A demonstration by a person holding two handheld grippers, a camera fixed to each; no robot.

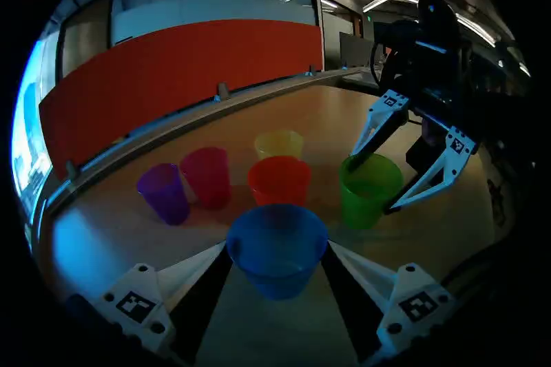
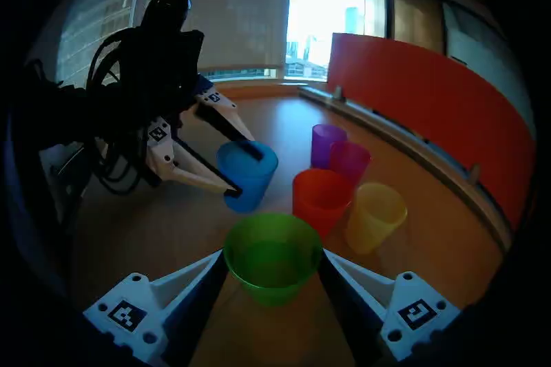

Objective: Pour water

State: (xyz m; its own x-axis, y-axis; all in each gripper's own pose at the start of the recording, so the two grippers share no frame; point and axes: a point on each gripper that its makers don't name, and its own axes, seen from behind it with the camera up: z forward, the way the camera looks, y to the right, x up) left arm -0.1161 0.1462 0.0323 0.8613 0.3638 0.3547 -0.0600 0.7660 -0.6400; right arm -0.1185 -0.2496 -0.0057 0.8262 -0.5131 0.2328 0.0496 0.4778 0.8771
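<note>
L gripper [image 1: 277, 248] clamps blue cup [image 1: 277, 267]; R gripper [image 2: 273, 255] clamps green cup [image 2: 273, 276].

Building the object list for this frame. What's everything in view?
Places are as seen in the left gripper view.
blue cup: 1, blue, nearest, in the left claw
green cup: 1, green, right of the cluster, in the right claw
orange cup: 1, orange-red, behind the blue cup
yellow cup: 1, yellow, behind the orange cup
magenta cup: 1, magenta, left of the orange cup
purple cup: 1, purple, far left
table: 1, wood, under all the cups
partition: 1, red, along the table's far edge
window: 1, bright, past the table
left claw: 1, white fingers, shut on the blue cup
right claw: 1, white fingers, shut on the green cup
</note>
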